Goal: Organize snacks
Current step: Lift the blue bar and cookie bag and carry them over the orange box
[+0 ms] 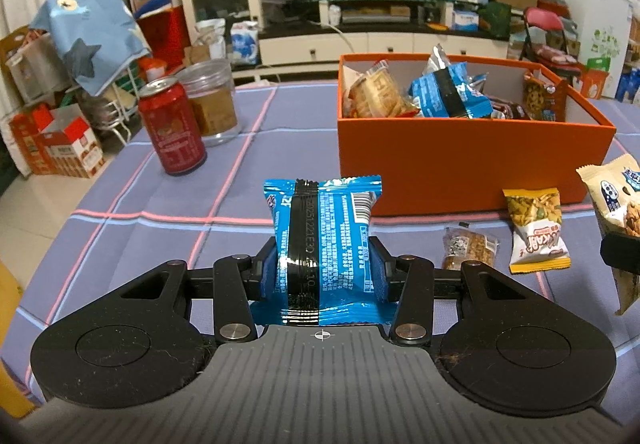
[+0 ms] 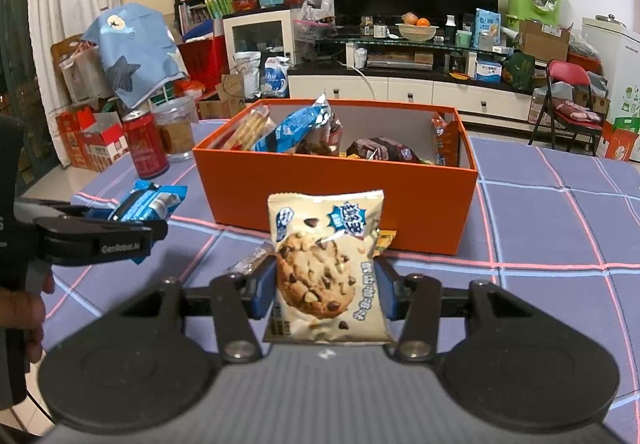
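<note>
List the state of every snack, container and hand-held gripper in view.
left hand-held gripper: shut on blue packet
blue packet: sealed, held upright
right hand-held gripper: shut on cookie packet
cookie packet: sealed, held upright
orange box: open, partly filled
red can: upright
clear jar: upright
yellow-topped packet: lying on table

Bright orange box (image 1: pixel 460 159) on a lavender tablecloth (image 1: pixel 120 211) with pink and blue grid lines; blue snack packet (image 1: pixel 324 244) with black band; cream cookie packet (image 2: pixel 326 268); red can (image 1: pixel 172 127).
</note>
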A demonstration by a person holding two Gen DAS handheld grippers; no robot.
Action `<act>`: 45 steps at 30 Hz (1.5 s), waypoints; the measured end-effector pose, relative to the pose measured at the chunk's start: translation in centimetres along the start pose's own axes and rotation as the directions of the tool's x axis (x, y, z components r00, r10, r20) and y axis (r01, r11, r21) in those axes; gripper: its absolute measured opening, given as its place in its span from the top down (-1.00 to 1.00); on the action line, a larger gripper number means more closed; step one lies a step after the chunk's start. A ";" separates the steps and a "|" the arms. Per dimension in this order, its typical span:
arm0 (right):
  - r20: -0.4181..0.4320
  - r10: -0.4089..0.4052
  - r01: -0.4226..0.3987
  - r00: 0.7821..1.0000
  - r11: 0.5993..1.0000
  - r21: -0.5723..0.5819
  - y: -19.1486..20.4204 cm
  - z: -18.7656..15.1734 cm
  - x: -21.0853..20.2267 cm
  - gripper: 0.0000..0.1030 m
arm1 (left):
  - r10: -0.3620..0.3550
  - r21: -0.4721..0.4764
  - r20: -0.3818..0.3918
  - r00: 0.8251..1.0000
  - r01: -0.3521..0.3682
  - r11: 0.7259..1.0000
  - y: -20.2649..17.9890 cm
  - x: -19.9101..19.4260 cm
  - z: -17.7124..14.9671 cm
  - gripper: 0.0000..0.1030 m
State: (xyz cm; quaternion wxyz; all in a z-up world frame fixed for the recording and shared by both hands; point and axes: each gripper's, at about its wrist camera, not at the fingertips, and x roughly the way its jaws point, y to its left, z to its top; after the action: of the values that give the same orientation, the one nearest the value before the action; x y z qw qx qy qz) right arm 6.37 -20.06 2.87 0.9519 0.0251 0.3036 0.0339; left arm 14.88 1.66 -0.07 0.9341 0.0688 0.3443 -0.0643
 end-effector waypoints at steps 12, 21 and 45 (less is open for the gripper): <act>0.015 -0.020 0.020 1.000 1.000 0.004 0.0 0.0 -0.4 0.02 | -0.018 0.011 0.003 1.000 0.018 1.000 -0.6 -0.4 -0.1 0.88; -0.035 -0.054 0.054 0.998 0.998 0.015 -0.1 -0.1 0.4 0.02 | -0.045 0.020 -0.012 0.999 0.045 0.999 -1.0 -0.3 -0.2 0.88; 0.091 -0.056 0.054 0.994 0.998 0.033 -4.7 11.4 4.3 0.02 | -0.196 -0.015 0.120 0.973 0.199 0.980 -5.3 0.5 12.6 0.88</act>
State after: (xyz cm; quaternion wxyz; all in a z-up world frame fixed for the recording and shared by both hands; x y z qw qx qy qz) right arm 16.70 -24.66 9.33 0.9650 0.0326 0.2604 0.0020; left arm 22.35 -5.72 8.61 0.9426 0.0177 0.2946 -0.1561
